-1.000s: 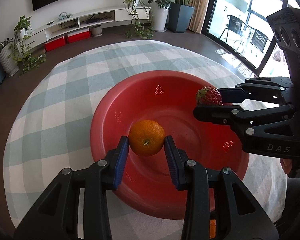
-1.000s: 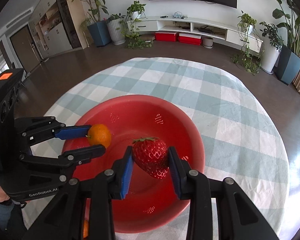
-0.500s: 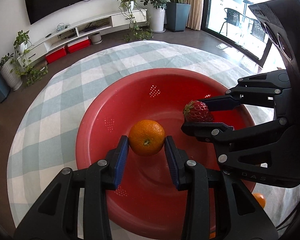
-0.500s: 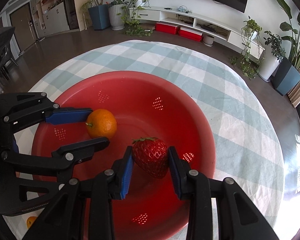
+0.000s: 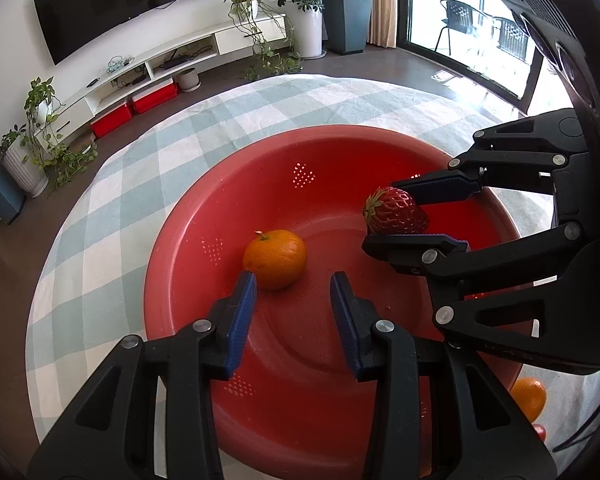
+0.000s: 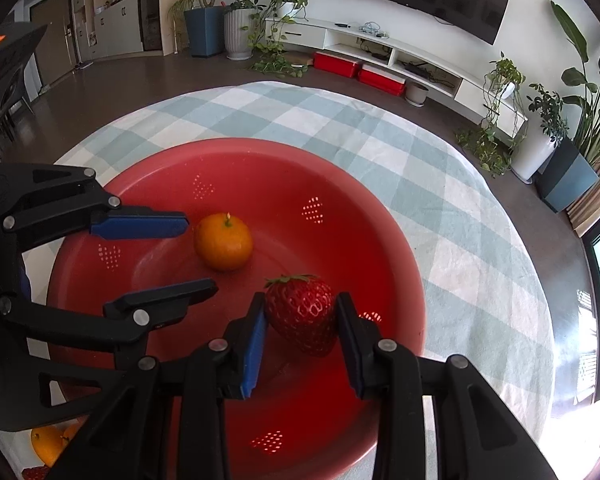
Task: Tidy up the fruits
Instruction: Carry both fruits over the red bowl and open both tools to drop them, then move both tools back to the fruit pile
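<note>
Red colander bowl [image 5: 204, 240] sits on checked worktop [image 5: 100, 208]. Left gripper [image 5: 292, 304] over bowl's near side, jaws spread, gripping nothing. Right gripper [image 6: 300, 320] over bowl's right side, jaws pinching strawberry [image 6: 302, 312]. Orange [image 5: 275, 253] rests on bowl floor, just beyond left jaws, apart from strawberry.

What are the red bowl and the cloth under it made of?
Bowl: likely plastic, with a smooth, slightly glossy finish; light glows through clusters of small drain holes. Cloth: looks like woven fabric, matte, checked pale green and white, with soft creases.
</note>
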### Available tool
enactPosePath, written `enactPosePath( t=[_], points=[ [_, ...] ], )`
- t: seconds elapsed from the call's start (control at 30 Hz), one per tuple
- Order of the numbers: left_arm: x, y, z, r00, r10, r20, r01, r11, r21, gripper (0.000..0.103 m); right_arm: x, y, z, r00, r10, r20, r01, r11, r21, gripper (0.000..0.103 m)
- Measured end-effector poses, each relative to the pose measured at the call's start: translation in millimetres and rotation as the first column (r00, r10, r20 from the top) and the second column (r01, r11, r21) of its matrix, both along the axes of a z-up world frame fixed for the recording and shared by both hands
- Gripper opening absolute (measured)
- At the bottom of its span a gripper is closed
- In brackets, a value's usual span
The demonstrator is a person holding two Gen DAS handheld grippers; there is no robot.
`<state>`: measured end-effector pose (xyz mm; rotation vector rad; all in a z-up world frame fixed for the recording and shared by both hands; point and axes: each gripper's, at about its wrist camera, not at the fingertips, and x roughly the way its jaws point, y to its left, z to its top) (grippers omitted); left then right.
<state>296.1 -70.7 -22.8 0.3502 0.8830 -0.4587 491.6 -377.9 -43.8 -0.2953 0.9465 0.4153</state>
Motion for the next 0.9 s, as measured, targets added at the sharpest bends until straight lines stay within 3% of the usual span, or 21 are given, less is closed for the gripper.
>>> enactPosePath(
  t=[0.2, 0.33, 0.47, 0.8, 0.9],
  points=[
    [-3.8, 3.8, 5.2, 1.0, 0.009, 0.02, -0.009, 1.0, -0.001, 0.042, -0.9, -0.8, -0.5, 1.0, 0.01, -0.005, -0.01, 1.0, 0.01, 0.037],
    [-7.4, 9.3, 12.8, 0.999, 0.025, 0.041, -0.024, 1.0, -0.018, 0.051, 0.2, -1.6, -1.3, 1.0, 0.009, -0.009, -0.009, 1.0, 0.011, 0.037],
    [-11.1, 17.2, 24.2, 0.997, 0.05, 0.062, -0.046, 0.997, -0.069, 0.068, -2.7, 3.4, -4.3, 0.999, 0.034, -0.005, -0.034, 0.999, -0.009, 0.038],
    [-14.7, 38.5, 44.5, 0.985, 0.119, 0.124, -0.1, 0.984, -0.149, 0.069, -4.8, 6.9, -4.7, 0.999, 0.033, 0.001, -0.033, 0.999, -0.013, 0.04],
    [-16.8, 44.9, 50.2, 0.984, 0.127, 0.127, -0.104, 0.979, -0.175, 0.07, -11.4, 5.0, 7.0, 0.999, 0.028, 0.037, -0.028, 1.0, 0.001, 0.052]
  ],
)
